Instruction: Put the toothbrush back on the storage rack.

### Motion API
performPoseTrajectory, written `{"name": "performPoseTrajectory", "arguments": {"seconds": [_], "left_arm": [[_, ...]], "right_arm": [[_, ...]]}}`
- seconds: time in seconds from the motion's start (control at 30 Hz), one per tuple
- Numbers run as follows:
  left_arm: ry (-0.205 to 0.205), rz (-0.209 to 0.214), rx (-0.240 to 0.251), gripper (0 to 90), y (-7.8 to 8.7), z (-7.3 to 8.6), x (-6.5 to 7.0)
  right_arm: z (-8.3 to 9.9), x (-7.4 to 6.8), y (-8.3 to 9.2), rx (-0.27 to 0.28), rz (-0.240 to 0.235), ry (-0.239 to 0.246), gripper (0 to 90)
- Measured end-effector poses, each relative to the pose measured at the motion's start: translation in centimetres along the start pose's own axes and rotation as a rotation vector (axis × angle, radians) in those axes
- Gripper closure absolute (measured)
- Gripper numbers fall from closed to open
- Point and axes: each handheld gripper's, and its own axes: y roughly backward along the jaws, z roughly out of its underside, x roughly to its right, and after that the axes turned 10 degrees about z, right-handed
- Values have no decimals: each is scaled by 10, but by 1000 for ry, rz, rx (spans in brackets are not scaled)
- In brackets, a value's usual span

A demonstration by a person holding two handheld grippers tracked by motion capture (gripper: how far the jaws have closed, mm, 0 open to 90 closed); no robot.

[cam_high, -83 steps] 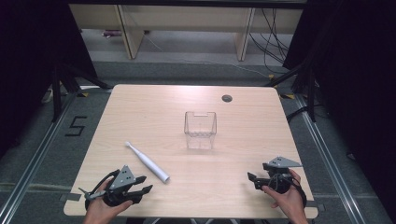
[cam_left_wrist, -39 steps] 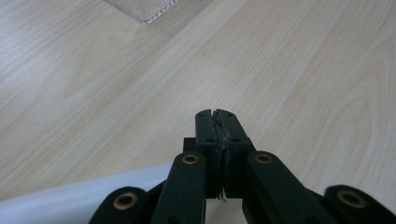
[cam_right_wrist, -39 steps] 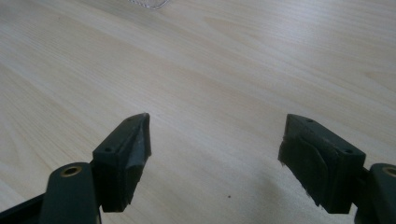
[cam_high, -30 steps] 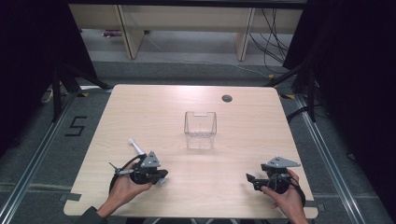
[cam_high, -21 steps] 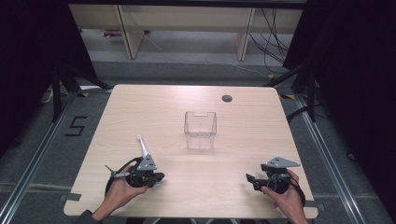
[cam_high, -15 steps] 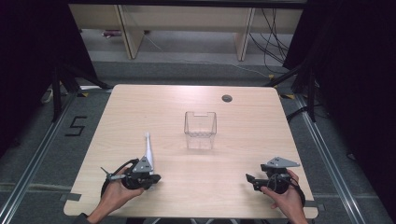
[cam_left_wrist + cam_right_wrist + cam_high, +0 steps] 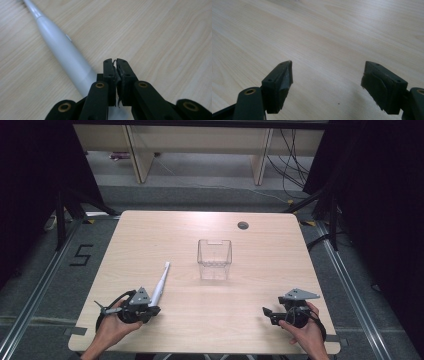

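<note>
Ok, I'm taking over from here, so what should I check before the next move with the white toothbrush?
1. Left gripper closed on the toothbrush: not ok; its jaws are shut on nothing and the brush lies beside them.
2. Right gripper open and free: ok.
3. Clear bin upright, top open: ok.
4. Table bare between brush and bin: ok.
5. Brush end touching the left gripper's body: cannot tell, it runs under the jaws.

Wooden table (image 7: 150, 235): toothbrush (image 7: 159, 285), clear box (image 7: 214, 259).
</note>
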Motion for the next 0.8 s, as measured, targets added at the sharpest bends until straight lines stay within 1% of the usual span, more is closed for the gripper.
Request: {"name": "performPoseTrajectory", "arguments": {"seconds": [0.07, 0.1, 0.13, 0.2, 0.23, 0.27, 0.3, 0.33, 0.37, 0.4, 0.43, 0.47, 0.57, 0.6, 0.63, 0.67, 0.7, 0.73, 0.77, 0.8], "left_arm": [[5, 0, -2, 855, 2, 2, -2], [6, -16, -5, 854, 4, 4, -5], [19, -18, 2, 854, 6, 5, -6], [24, -26, 3, 853, 8, 7, -9], [24, -26, 3, 853, 8, 7, -9], [23, -23, -7, 853, 11, 8, -10], [13, -38, -10, 853, 11, 9, -12], [23, -47, -13, 853, 13, 11, -14], [23, -47, -13, 854, 13, 11, -14], [27, -47, -13, 853, 14, 14, -15], [27, -47, -13, 853, 14, 14, -15], [37, -55, -18, 851, 14, 16, -17], [33, -54, -29, 850, 16, 17, -19], [39, -66, -31, 850, 18, 18, -21], [39, -66, -31, 850, 18, 18, -21], [58, -72, -19, 849, 19, 20, -23], [58, -72, -19, 848, 19, 20, -23], [57, -78, -25, 848, 21, 21, -25], [65, -82, -22, 847, 22, 22, -26], [72, -89, -27, 845, 23, 24, -28]], "right_arm": [[0, 0, 0, 2, -2, -2, 247], [0, 0, -1, 9, -5, 12, 247], [0, 0, 0, -10, -8, 6, 247], [0, 0, 0, -12, -12, 3, 247], [0, 0, 0, -12, -12, 3, 247], [0, 0, 0, -15, -9, 4, 247], [0, 0, 0, -15, -9, 4, 247], [0, -1, -1, -17, -11, 5, 247], [0, -1, -1, -17, -11, 5, 247], [0, 0, -2, -3, -26, 24, 247], [0, 0, -2, -3, -26, 24, 247], [0, -1, -1, -15, -9, 6, 247], [0, -1, -1, -17, -9, 7, 247], [0, 0, -3, -5, -25, 21, 247], [0, 0, -3, -5, -25, 21, 247], [0, 0, -3, 1, -6, 19, 247], [0, 0, -3, 1, -6, 19, 247], [1, -1, -2, -12, -3, 3, 247], [0, -2, -2, -17, -12, 2, 247], [0, -2, -2, -16, -9, 6, 247]]}}
